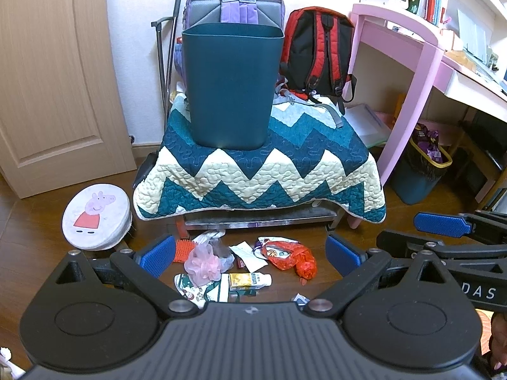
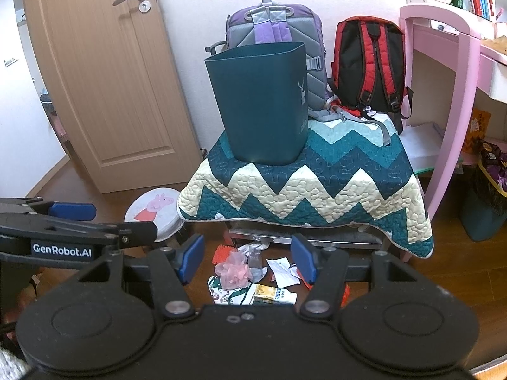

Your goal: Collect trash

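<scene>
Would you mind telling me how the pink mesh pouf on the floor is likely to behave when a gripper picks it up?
The pink mesh pouf looks like gathered netting, so it will probably squash between the pads rather than resist. It is likely very light for its bulk. Its ruffles lie against the clear plastic wrapper, so it may snag and drag that along.

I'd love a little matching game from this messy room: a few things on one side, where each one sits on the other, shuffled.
Things:
1. dark teal bin
2. pink mesh sponge
3. red and black backpack
4. round Peppa Pig stool

Places:
A. on the floor among the litter
B. at the back of the quilt, right of the purple backpack
C. on the floor left of the quilt-covered table, near the door
D. upright on the front part of the quilt

Pairs: 1-D, 2-A, 3-B, 4-C
</scene>
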`<state>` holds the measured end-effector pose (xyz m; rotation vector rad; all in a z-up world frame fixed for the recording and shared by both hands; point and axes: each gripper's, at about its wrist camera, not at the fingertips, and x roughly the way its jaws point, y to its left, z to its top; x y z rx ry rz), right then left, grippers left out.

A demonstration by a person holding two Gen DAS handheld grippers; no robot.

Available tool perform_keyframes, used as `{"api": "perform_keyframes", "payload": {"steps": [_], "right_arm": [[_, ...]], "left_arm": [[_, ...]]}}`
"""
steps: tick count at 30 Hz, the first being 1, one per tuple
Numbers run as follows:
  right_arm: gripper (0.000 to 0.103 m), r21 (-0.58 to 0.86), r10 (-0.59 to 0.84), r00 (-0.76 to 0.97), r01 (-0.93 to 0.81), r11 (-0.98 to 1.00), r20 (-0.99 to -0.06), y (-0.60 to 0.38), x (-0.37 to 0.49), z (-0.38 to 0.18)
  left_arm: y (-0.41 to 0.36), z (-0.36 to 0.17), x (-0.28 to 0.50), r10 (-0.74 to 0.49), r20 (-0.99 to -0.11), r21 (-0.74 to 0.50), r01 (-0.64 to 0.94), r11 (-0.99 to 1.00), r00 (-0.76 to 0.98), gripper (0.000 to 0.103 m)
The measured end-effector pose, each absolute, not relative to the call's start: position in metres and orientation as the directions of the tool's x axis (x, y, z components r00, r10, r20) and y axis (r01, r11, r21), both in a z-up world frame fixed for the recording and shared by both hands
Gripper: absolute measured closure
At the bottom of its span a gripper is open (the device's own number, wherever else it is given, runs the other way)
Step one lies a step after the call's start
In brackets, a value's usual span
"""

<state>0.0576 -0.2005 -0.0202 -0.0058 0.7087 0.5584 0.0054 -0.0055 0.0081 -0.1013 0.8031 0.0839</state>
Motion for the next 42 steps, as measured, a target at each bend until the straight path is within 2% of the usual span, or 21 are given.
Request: {"api": "perform_keyframes", "payload": {"steps": [17,23,28,42], "right_arm": [[0.043,0.176,0.487,0.578,-0.51,0.842,-0.655,-0.19,0.1,-0.039],[0.043,0.139,0.452,0.593,-0.496,0.857,-0.666,-0.193,0.156,-0.066],[0.042,0.143,0.392,0.559,-0.436,0.888,-0.731,-0.206,0.226,-0.121],[0.043,0.131,0.277,0.36,-0.379,0.916,-0.891,-0.196,0.365,-0.297]], "left_arm": [[0.005,-0.023,0.05,0.024,-0.766,-0.073,-0.124,0.99,0.643,0.002],[0.033,-0.047,0.093,0.073,-0.753,-0.055,-0.172,0.984,0.654,0.002],[0.067,-0.096,0.151,0.114,-0.801,-0.002,-0.193,0.981,0.588,0.002],[0.133,-0.273,0.268,0.031,-0.963,-0.012,-0.158,0.987,0.266,0.002]]}}
